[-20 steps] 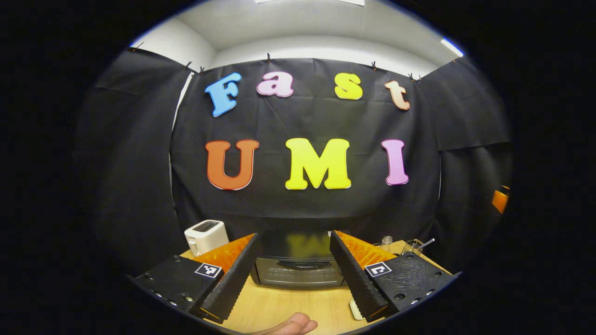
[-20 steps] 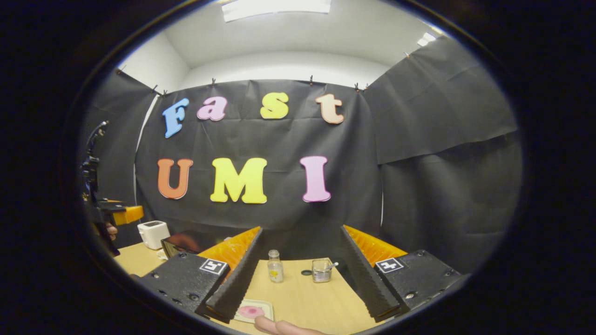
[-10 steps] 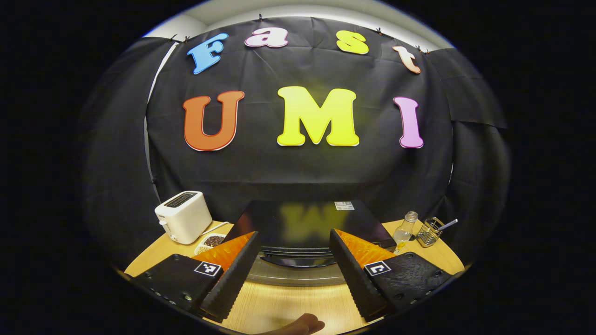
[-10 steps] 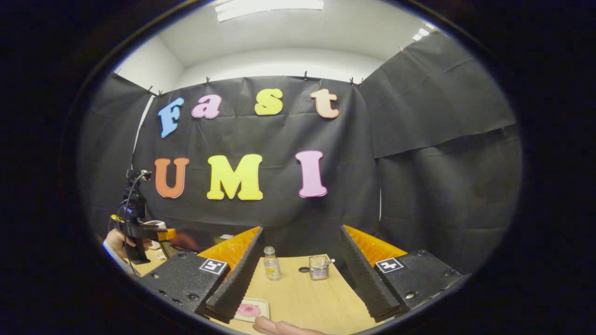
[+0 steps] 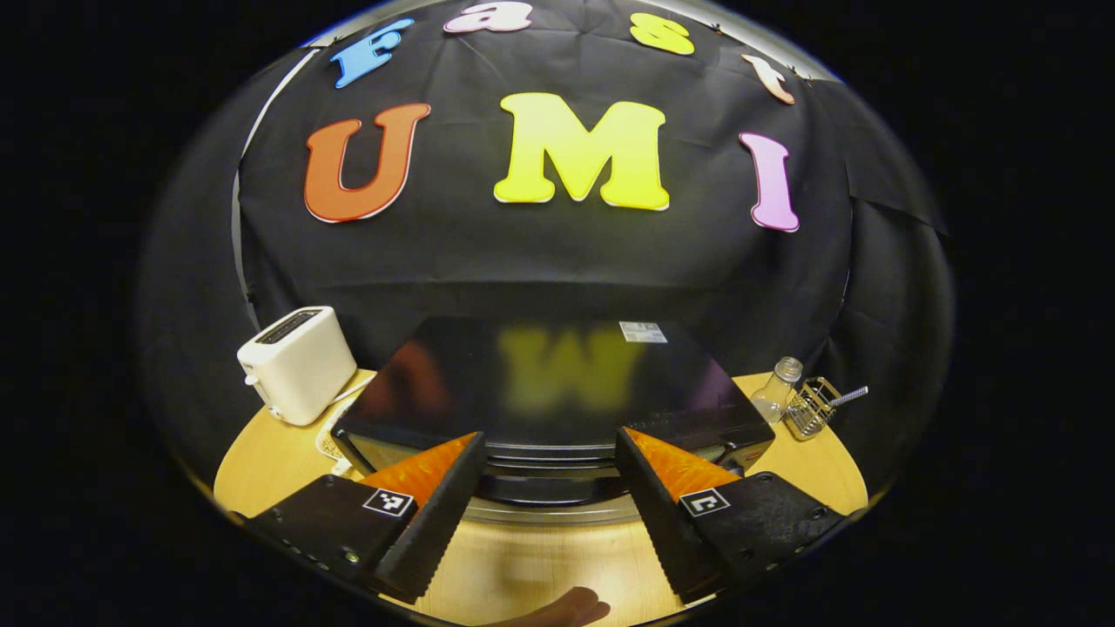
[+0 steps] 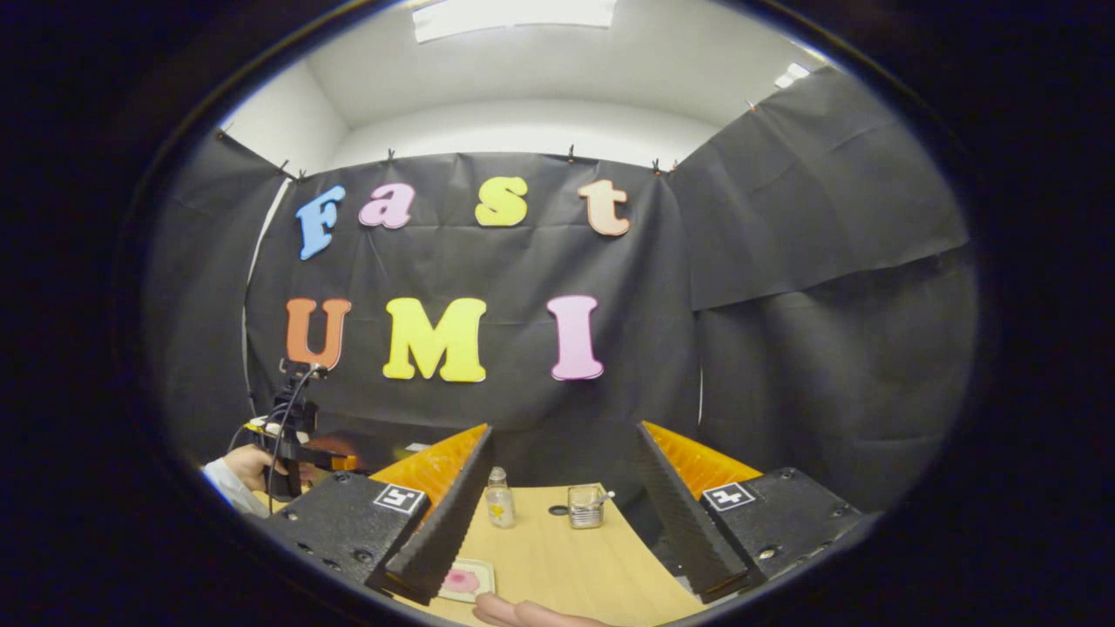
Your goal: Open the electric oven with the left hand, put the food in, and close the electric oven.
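Oven [image 5: 557, 383] just beyond spread fingers [image 5: 435, 514]

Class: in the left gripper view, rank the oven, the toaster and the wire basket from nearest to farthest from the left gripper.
1. Oven, straight ahead of the left gripper.
2. Toaster, back left.
3. Wire basket, back right; too close to the toaster to rank surely.

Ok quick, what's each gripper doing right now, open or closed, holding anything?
Left gripper: open, holding nothing, fingers spread in front of the oven.
Right gripper: open, holding nothing, above the table.
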`<move>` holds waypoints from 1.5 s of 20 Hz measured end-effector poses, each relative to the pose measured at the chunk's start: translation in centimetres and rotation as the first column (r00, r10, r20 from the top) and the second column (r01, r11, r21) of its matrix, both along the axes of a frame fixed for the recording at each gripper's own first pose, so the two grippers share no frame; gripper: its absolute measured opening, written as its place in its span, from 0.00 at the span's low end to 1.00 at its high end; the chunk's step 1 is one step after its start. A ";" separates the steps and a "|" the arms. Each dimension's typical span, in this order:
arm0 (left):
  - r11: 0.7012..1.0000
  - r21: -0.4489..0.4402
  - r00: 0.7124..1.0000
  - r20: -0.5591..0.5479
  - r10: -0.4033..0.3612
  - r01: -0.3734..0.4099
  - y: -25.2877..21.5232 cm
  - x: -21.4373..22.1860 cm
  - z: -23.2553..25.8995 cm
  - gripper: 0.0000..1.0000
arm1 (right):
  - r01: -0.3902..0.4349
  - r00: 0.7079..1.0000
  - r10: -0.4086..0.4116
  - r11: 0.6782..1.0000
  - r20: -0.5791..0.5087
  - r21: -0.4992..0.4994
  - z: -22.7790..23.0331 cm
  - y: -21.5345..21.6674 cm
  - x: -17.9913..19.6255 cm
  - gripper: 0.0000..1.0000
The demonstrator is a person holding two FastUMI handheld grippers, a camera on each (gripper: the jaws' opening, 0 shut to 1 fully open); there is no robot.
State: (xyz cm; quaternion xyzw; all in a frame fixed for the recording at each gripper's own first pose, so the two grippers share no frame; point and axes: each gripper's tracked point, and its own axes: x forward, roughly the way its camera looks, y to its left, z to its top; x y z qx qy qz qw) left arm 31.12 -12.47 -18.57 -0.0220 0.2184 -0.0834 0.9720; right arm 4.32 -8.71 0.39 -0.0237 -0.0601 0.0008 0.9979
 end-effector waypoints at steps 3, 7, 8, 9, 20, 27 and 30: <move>1.000 0.023 1.000 -0.002 0.010 -0.010 -0.5 1.0 -0.7 0.96 | -0.019 1.000 0.019 1.000 0.000 -0.003 0.1 0.7 -1.2 0.96; 1.000 0.008 1.000 -0.007 0.000 0.000 -0.4 0.4 -0.9 0.97 | -0.028 0.999 0.028 1.000 -0.021 -0.001 -0.1 1.1 -2.8 0.96; 1.000 0.008 1.000 -0.007 -0.006 0.006 -0.4 0.0 -0.9 0.97 | -0.031 0.999 0.031 0.999 -0.028 -0.005 -0.2 1.2 -3.3 0.96; 1.000 0.011 1.000 -0.005 -0.014 0.014 -0.4 -0.6 -0.9 0.97 | -0.031 0.999 0.030 1.000 -0.033 -0.005 -0.1 1.1 -3.8 0.96; 0.999 0.032 0.999 0.004 -0.041 0.041 0.8 -8.0 -3.9 0.96 | -0.025 0.999 0.026 0.999 -0.023 0.020 -0.5 1.1 -9.2 0.96; 0.998 0.043 0.999 -0.024 -0.046 0.047 1.0 -12.1 -7.6 0.96 | -0.040 0.998 0.041 0.999 -0.054 0.008 -1.5 2.9 -11.0 0.96; 0.998 0.046 0.998 -0.038 -0.047 0.049 1.0 -13.1 -9.1 0.96 | -0.040 0.998 0.040 0.999 -0.054 -0.007 -1.6 3.1 -11.6 0.96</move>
